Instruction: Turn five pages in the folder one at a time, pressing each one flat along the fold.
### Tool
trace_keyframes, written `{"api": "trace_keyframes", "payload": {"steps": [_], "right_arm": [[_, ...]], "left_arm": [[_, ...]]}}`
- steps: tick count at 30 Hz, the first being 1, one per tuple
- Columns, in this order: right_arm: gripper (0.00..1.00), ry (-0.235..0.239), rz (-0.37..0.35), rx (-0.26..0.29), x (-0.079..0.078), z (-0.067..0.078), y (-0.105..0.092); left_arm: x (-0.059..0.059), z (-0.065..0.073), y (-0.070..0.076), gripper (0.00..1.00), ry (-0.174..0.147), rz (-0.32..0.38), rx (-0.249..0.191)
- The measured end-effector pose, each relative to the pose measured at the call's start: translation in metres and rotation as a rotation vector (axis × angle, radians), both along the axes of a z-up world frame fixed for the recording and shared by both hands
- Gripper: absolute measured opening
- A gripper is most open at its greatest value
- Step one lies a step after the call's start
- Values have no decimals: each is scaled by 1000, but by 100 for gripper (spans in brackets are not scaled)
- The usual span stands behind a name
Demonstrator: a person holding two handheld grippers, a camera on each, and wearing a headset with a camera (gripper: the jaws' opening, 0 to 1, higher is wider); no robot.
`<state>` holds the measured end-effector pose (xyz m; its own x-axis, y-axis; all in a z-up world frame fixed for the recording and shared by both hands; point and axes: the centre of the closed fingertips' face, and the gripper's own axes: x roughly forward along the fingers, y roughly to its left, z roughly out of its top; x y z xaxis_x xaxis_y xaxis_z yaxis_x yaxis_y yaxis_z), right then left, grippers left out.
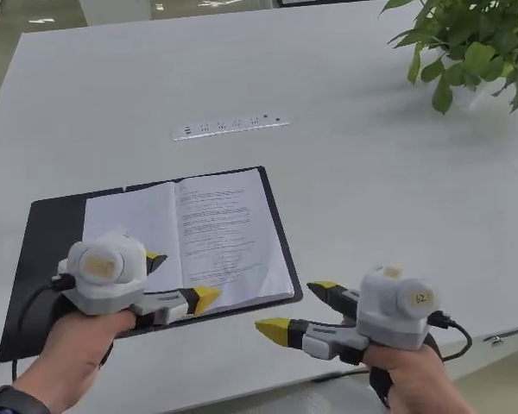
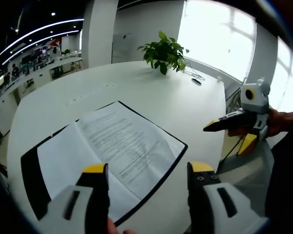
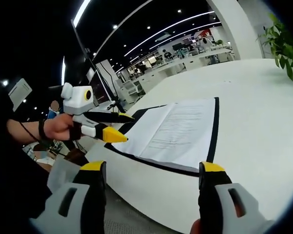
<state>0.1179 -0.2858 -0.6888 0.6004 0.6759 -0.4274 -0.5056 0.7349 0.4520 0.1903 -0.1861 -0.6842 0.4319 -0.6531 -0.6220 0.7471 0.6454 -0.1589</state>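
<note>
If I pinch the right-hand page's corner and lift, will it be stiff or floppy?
Probably floppy: the right-hand page looks like a thin printed sheet, bowing slightly near the fold. It should lift lightly and curl. The black folder lies on a smooth white table, so it may slide unless held.

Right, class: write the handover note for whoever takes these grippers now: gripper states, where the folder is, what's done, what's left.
Left gripper: open, empty, over the near edge of the black folder.
Right gripper: open, empty, above the white table, right of the folder.
Folder lies open and flat, printed page on its right side.
Done: pages turned so far cannot be told.
Left: turn the next page, press it along the fold.
</note>
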Motion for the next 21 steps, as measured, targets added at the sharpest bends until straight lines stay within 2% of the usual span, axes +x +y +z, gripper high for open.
{"api": "trace_keyframes", "payload": {"steps": [5,10,13,17,19,21], "right_arm": [[76,4,-11,20,-1,0,-6],[78,22,26,13,-7,-5,-5],[78,26,28,15,-8,-6,-7],[78,27,30,23,-6,-7,-8],[77,31,40,16,-6,-9,-8],[77,36,42,15,-5,-10,-9]], "left_arm": [[0,-8,-16,65,6,-61,35],[8,-15,-37,63,32,-90,33],[18,-24,-45,63,12,-136,77],[24,-34,-61,62,19,-132,92],[29,-40,-67,60,-10,-139,136],[32,-48,-74,59,-12,-146,134]]}}
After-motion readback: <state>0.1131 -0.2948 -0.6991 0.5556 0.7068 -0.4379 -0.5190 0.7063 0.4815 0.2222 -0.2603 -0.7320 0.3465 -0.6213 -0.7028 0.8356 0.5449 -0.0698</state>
